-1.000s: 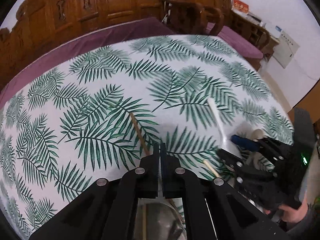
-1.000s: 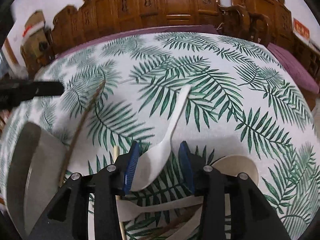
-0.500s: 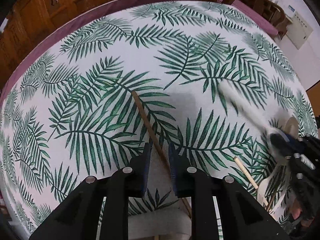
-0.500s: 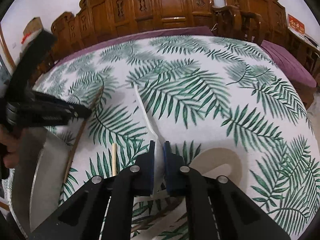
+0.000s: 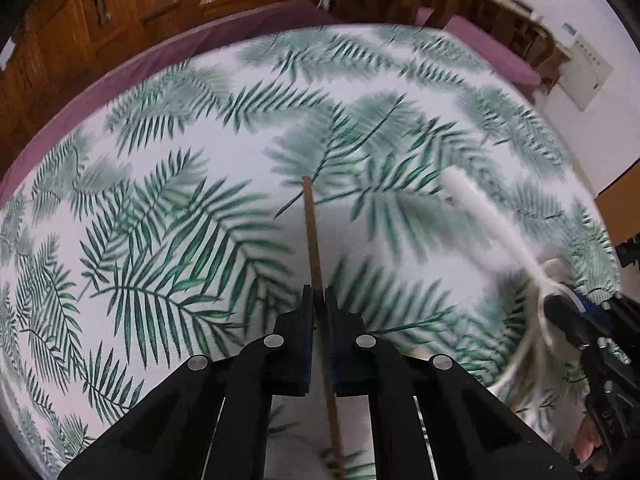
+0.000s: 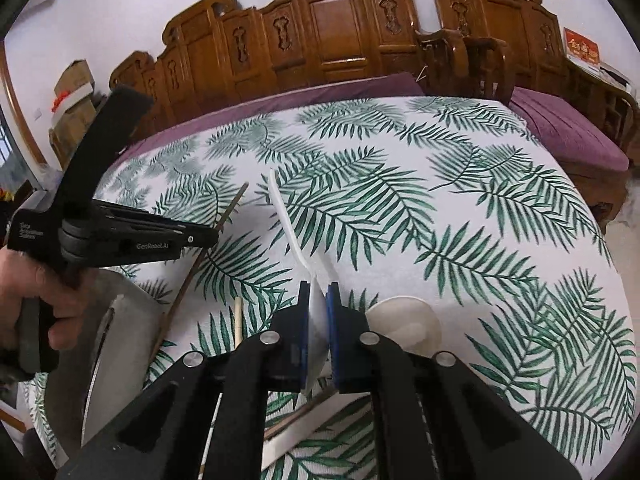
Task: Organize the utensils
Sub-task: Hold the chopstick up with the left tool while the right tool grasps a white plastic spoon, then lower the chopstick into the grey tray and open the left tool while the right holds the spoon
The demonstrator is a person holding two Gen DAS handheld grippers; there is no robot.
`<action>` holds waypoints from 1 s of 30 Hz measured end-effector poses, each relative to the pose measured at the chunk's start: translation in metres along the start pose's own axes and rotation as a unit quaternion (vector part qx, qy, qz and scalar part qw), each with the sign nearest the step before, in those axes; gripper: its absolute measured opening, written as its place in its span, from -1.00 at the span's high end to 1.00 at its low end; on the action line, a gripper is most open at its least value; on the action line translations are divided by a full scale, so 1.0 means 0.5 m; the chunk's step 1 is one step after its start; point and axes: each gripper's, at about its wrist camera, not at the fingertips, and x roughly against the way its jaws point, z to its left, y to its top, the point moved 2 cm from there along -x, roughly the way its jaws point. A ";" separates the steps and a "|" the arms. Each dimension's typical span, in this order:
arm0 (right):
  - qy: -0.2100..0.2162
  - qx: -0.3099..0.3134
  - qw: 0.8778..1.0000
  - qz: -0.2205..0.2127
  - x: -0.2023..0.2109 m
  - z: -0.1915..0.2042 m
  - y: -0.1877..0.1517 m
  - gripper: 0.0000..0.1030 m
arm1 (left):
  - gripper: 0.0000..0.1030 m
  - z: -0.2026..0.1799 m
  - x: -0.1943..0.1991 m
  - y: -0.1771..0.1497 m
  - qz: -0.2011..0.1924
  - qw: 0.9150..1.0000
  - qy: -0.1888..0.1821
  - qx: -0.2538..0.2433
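My left gripper (image 5: 319, 300) is shut on a brown wooden chopstick (image 5: 311, 232), which points away over the leaf-print tablecloth. The same chopstick (image 6: 232, 208) shows in the right wrist view, held by the left gripper (image 6: 212, 238) above the table. My right gripper (image 6: 318, 292) is shut on the bowl of a white plastic spoon (image 6: 286, 216), whose handle sticks up and away. In the left wrist view the spoon (image 5: 484, 216) is blurred, held by the right gripper (image 5: 560, 312) at the right edge.
A grey metal container (image 6: 120, 344) sits at the lower left. A second white spoon (image 6: 404, 326), a pale chopstick (image 6: 238, 320) and more utensils (image 6: 304, 420) lie near the front. Carved wooden chairs (image 6: 340, 40) stand behind the table.
My left gripper has shut on the brown chopstick and lifted it. My right gripper, shut on the white spoon, has raised it off the cloth.
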 end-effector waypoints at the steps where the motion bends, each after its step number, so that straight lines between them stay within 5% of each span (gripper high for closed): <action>1: 0.000 -0.002 1.000 -0.003 0.010 -0.001 -0.001 0.81 | 0.92 -0.008 0.020 0.002 -0.012 1.000 -0.006 0.000; 7: 0.004 -0.011 1.000 -0.021 0.065 -0.002 -0.011 0.81 | 0.92 -0.045 0.136 -0.003 -0.077 0.997 -0.031 -0.001; 18: 0.033 -0.024 0.998 -0.047 0.159 0.056 -0.045 0.81 | 0.92 -0.046 0.280 -0.114 -0.118 0.992 -0.037 -0.007; 30: 0.063 0.006 0.997 -0.045 0.179 0.192 -0.084 0.81 | 0.92 0.062 0.252 -0.252 -0.095 0.994 -0.037 0.051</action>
